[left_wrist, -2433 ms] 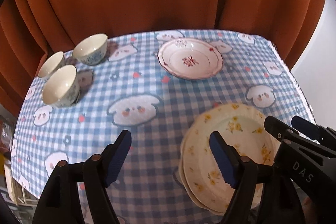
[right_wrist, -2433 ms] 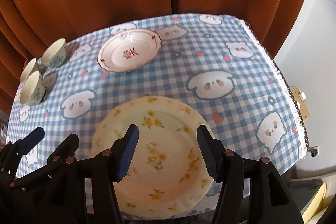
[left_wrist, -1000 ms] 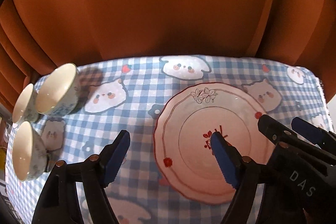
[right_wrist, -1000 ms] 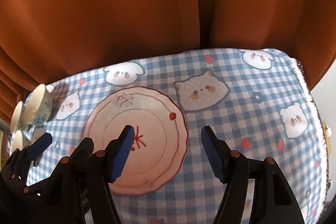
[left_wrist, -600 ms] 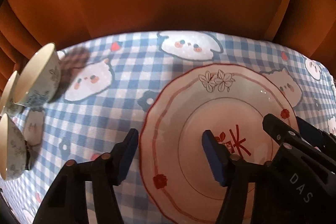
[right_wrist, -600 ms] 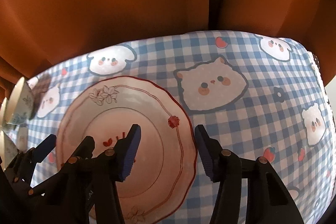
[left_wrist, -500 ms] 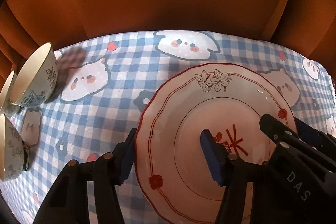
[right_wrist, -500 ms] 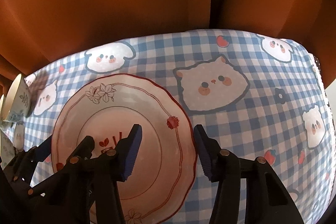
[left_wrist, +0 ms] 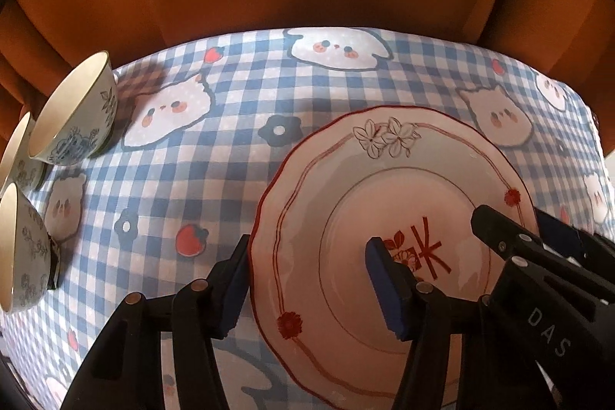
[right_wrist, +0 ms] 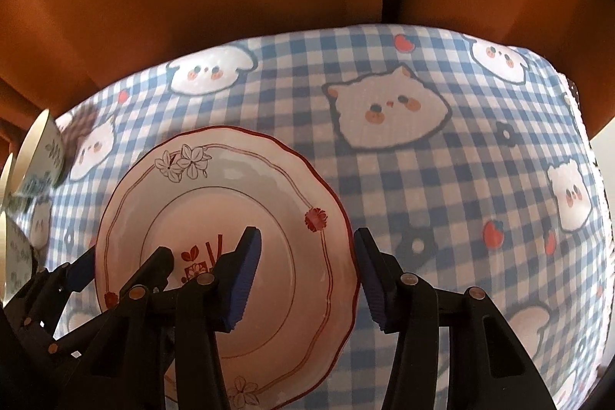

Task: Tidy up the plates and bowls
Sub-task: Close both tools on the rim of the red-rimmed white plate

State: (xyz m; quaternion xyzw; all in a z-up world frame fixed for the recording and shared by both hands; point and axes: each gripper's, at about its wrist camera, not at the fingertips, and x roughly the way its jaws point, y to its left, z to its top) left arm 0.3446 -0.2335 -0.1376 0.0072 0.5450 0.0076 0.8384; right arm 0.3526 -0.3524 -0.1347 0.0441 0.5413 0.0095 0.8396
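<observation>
Red-rimmed plate nearer now, both grippers' fingers narrowed astride its rim

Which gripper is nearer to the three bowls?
Left. The left gripper straddles the plate's rim on the side facing the bowls; the right gripper straddles the opposite rim.

light: soft, warm | shadows: faint | edges: fisheye-warped, dark corners
</observation>
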